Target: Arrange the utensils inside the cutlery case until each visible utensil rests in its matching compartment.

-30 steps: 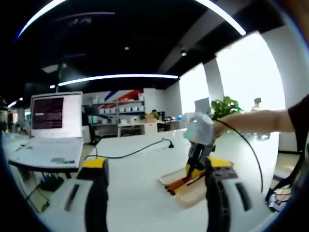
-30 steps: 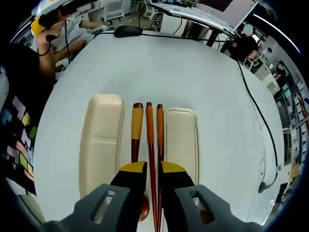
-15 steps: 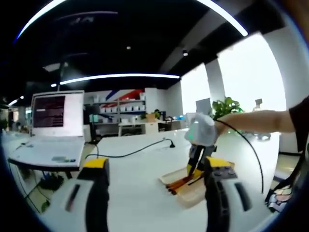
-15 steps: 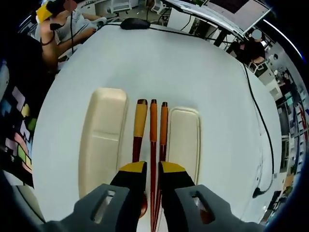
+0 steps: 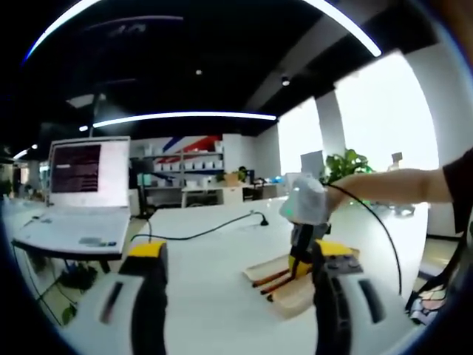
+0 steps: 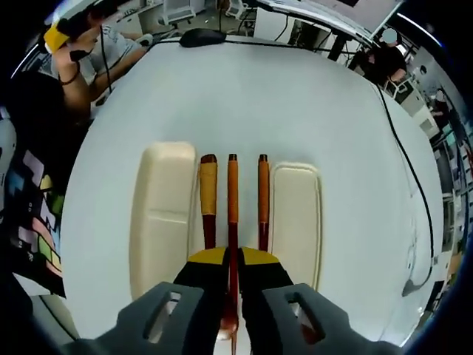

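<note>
Right claw (image 6: 231,260) clenched on middle chopstick (image 6: 232,192), over case (image 6: 160,214). Left claw (image 5: 233,255) released, idle above surface (image 5: 207,288). Step: seating chopstick. Next: lower into slot, release.

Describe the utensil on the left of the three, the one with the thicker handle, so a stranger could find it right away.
On the white table, two cream case halves lie side by side, the wider left half and the narrower right half. Three orange-and-brown utensils lie between them; take the one nearest the wider half. That spoon has a fatter, paler yellow-orange handle, unlike the two slim chopsticks beside it.
</note>
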A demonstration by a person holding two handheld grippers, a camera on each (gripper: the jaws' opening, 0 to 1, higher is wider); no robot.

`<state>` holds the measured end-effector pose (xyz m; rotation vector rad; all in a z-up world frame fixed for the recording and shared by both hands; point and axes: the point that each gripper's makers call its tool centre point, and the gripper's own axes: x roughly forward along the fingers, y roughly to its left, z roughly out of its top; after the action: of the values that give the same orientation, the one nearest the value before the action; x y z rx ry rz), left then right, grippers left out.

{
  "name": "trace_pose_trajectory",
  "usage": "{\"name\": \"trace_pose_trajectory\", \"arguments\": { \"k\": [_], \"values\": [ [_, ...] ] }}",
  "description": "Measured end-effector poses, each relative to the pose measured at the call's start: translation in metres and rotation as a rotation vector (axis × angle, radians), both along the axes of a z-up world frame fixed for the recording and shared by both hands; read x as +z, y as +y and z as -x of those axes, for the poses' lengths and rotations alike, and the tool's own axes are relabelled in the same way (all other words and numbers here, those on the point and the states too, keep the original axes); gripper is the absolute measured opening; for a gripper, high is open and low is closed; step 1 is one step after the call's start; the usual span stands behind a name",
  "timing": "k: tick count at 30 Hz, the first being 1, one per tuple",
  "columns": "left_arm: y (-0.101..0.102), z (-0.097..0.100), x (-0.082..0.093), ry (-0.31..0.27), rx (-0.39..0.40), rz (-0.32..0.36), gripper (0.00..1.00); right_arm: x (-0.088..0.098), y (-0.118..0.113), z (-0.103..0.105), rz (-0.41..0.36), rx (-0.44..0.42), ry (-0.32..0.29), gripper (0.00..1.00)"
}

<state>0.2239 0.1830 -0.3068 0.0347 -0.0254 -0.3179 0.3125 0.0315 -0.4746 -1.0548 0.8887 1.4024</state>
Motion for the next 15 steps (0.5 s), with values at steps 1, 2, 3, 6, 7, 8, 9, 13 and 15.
{"name": "trace_pose_trajectory", "arguments": {
  "k": [1, 2, 3, 6, 7, 8, 9, 13, 15],
  "values": [
    [-0.001, 0.000, 0.000, 0.001, -0.003, -0.001, 0.84, 0.000, 0.000, 0.000, -0.004, -0.007, 0.003, 0.03],
    [-0.001, 0.000, -0.001, 0.003, -0.005, -0.003, 0.84, 0.000, 0.001, -0.001, -0.010, -0.039, 0.018, 0.03],
    [-0.002, 0.000, -0.001, 0.004, -0.007, -0.004, 0.84, 0.000, 0.001, -0.001, -0.016, -0.057, 0.027, 0.03],
    [-0.002, 0.000, 0.000, 0.002, -0.009, -0.003, 0.84, 0.000, 0.001, 0.000, -0.023, -0.038, 0.024, 0.03],
    [-0.002, 0.000, 0.000, 0.000, -0.010, -0.001, 0.83, -0.001, 0.001, 0.000, -0.021, -0.037, 0.022, 0.03],
    [-0.002, 0.000, 0.001, -0.001, -0.010, 0.001, 0.83, -0.001, 0.001, 0.001, -0.013, -0.028, 0.015, 0.03],
    [-0.001, 0.000, 0.001, -0.001, -0.011, 0.002, 0.83, -0.001, 0.001, 0.001, -0.008, -0.025, 0.010, 0.03],
    [0.000, -0.001, -0.001, 0.005, -0.010, 0.001, 0.83, 0.004, -0.003, -0.011, 0.052, -0.049, -0.041, 0.03],
    [0.001, -0.001, -0.001, 0.005, -0.010, 0.001, 0.83, 0.012, -0.003, -0.010, 0.063, -0.026, -0.055, 0.03]
  ]
}}
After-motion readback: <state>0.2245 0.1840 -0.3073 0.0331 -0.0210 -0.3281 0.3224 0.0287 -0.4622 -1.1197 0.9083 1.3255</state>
